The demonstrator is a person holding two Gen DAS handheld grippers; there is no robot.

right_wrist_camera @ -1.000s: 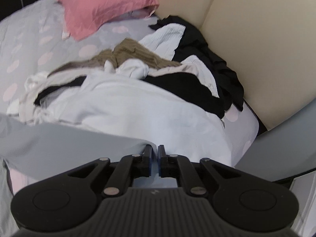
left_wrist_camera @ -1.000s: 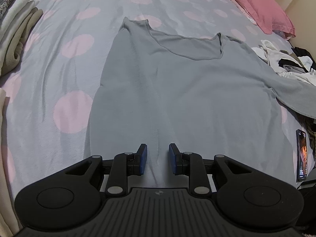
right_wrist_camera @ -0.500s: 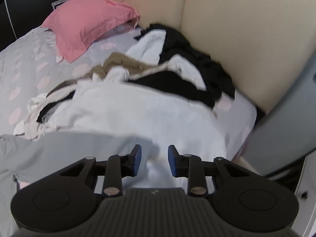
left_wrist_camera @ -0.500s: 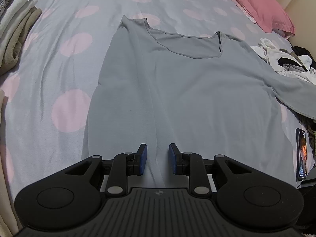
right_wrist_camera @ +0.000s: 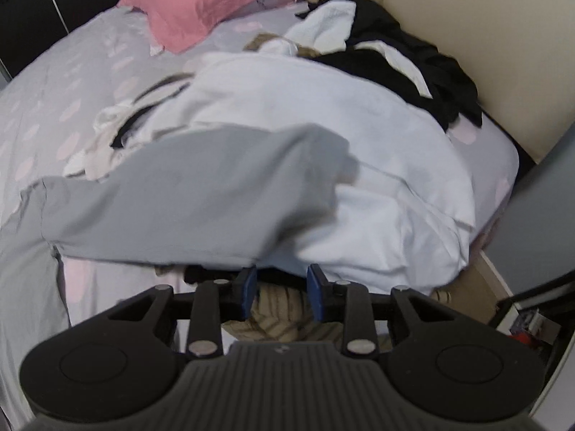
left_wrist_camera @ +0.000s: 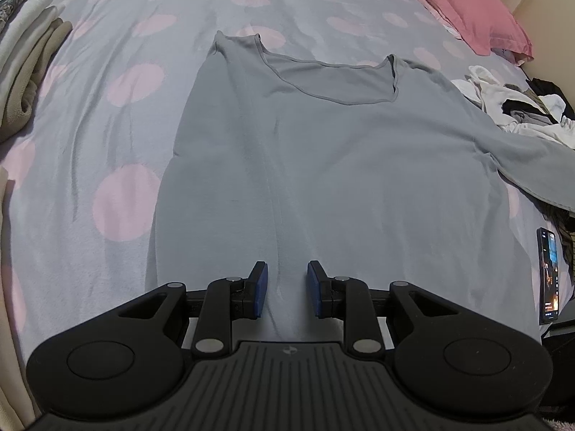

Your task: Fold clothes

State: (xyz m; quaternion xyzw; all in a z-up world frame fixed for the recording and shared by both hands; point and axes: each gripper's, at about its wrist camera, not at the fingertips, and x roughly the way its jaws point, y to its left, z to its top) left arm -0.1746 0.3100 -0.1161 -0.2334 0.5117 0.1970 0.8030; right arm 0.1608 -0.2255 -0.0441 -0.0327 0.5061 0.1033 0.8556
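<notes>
Left wrist view shows my left claw (left_wrist_camera: 284, 289) at 6 o'clock, with its two blue pads (left_wrist_camera: 259, 287) spread apart and nothing between them. It hangs over the bottom part of a soft gray long-sleeved shirt (left_wrist_camera: 323, 165), which lies flat on a gray bed sheet with big pink dots (left_wrist_camera: 122, 208). The shirt's wide neck hole is up at 12 o'clock. One edge of the shirt is folded in along the 9 o'clock side, and the other sleeve runs out toward 3 o'clock. A puffy pink pillow (left_wrist_camera: 467, 3) sits at 1 o'clock. A stack of folded white and tan cloths (left_wrist_camera: 25, 72) is at 10 o'clock. A dark phone with a lit screen (left_wrist_camera: 548, 274) lies at 4 o'clock, just beside the shirt. Right wrist view shows my right claw (right_wrist_camera: 282, 289) at 6 o'clock, also spread wide and pinching nothing. The gray sleeve (right_wrist_camera: 201, 201) lies just past my claw tips, going from 9 o'clock to the middle, and it rests on a big heap of white, black and brown clothes (right_wrist_camera: 377, 151). A tan striped cloth (right_wrist_camera: 276, 316) shows under my claw. The pink pillow (right_wrist_camera: 208, 3) is at 11 o'clock, near a cream padded wall (right_wrist_camera: 467, 28) at 1 o'clock.
</notes>
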